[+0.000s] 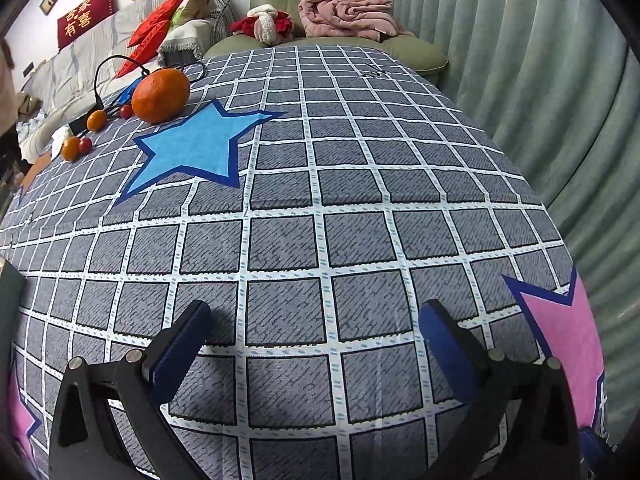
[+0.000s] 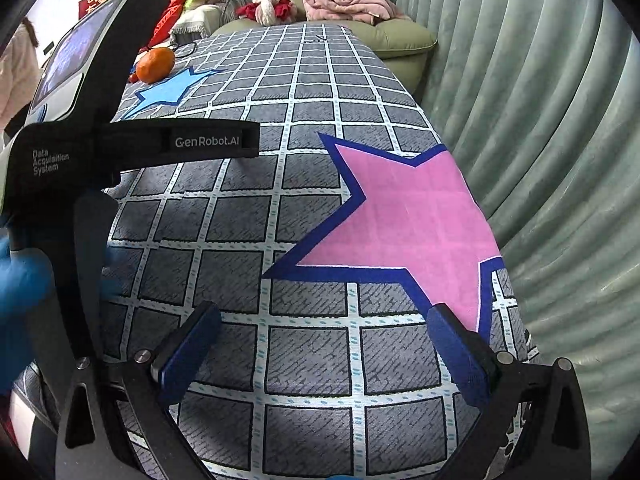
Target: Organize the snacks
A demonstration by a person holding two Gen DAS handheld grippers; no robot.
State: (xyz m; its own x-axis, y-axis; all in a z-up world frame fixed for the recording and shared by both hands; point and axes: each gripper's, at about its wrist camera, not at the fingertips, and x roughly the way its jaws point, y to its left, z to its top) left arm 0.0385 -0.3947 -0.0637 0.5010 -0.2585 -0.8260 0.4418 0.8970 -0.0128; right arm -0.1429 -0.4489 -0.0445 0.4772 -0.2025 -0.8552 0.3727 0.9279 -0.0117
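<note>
A large orange [image 1: 161, 95] sits on the checked tablecloth [image 1: 320, 184] at the far left, by a blue star [image 1: 196, 147]. Two small oranges [image 1: 97, 120] [image 1: 71, 148] and two red cherry tomatoes [image 1: 126, 111] [image 1: 85, 145] lie left of it. My left gripper [image 1: 314, 324] is open and empty, low over the near part of the cloth, far from the fruit. My right gripper [image 2: 326, 330] is open and empty beside a pink star [image 2: 408, 216]. The large orange also shows in the right wrist view [image 2: 155, 65]. The left gripper's body [image 2: 132, 140] stands to my right gripper's left.
A black cable [image 1: 116, 68] loops behind the fruit. A green armchair [image 1: 320, 4] with a pink blanket [image 1: 348, 12] and a plush toy stands beyond the table's far end. A pleated curtain [image 1: 560, 100] runs along the right edge. A sofa with red cushions [image 1: 156, 28] is at far left.
</note>
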